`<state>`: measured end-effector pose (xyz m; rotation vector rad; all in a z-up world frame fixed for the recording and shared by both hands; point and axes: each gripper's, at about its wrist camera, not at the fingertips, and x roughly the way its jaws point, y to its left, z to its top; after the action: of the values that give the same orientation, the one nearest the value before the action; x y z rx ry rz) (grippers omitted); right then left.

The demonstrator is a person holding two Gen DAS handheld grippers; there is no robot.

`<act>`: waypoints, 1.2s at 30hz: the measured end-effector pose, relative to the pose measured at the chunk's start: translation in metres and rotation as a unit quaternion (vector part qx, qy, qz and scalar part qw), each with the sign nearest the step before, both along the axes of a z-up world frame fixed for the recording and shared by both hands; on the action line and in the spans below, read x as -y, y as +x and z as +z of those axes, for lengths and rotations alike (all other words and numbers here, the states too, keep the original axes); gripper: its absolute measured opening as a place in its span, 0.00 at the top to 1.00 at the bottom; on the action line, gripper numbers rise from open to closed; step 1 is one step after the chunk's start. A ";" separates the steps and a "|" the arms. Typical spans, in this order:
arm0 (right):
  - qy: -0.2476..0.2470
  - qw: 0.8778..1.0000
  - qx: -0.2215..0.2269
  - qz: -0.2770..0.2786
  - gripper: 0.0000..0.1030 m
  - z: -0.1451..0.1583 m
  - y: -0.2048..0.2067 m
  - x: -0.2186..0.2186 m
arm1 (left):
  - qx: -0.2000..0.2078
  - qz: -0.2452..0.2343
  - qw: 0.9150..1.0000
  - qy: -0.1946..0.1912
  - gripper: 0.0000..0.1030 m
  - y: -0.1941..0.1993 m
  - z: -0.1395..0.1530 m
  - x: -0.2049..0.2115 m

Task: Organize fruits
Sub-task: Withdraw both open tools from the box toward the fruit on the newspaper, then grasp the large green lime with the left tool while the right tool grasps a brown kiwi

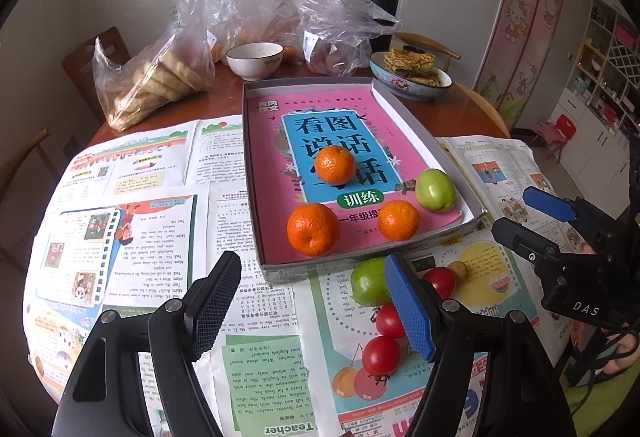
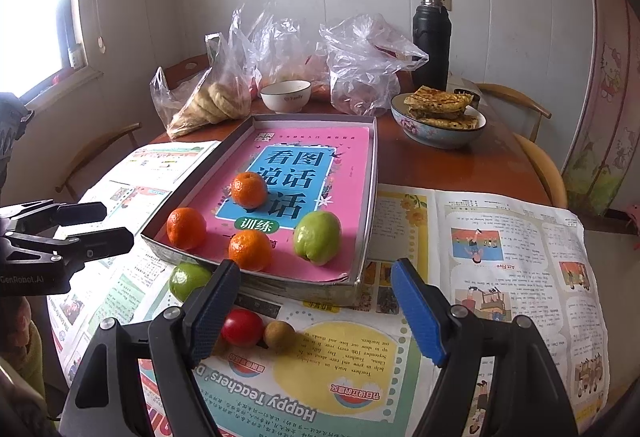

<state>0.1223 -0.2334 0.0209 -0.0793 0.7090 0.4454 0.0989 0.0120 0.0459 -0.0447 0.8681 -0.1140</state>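
Round table (image 1: 460,109) spread with newspapers (image 1: 140,237), a shallow grey box (image 1: 256,173) of fruit at its middle.

Inside the box, on a pink book (image 1: 348,105), sit three oranges (image 1: 335,165) and one green fruit (image 1: 435,190). Just outside the box's near edge lie another green fruit (image 1: 366,283), three red tomatoes (image 1: 381,355) and a small brown fruit (image 2: 279,335). Beyond the box stand plastic bags, a white bowl and a dark flask. The left gripper (image 1: 316,305) and right gripper (image 2: 316,313) hover near the box's near edge, jaws apart, holding nothing.
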 end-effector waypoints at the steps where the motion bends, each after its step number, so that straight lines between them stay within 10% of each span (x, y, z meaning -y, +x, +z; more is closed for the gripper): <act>1: -0.001 1.000 -0.001 0.001 0.25 -0.001 -0.001 0.000 | -0.001 -0.001 1.000 0.000 0.27 0.000 -0.001 0.001; 36: -0.092 0.993 -0.035 0.060 0.36 -0.060 -0.014 -0.015 | -0.053 -0.032 0.998 0.001 0.27 0.011 -0.035 0.030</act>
<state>0.1084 -0.2187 -0.0390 -0.2828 0.8162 0.4980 0.1103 -0.0176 0.0111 -0.0219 0.9764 -0.1726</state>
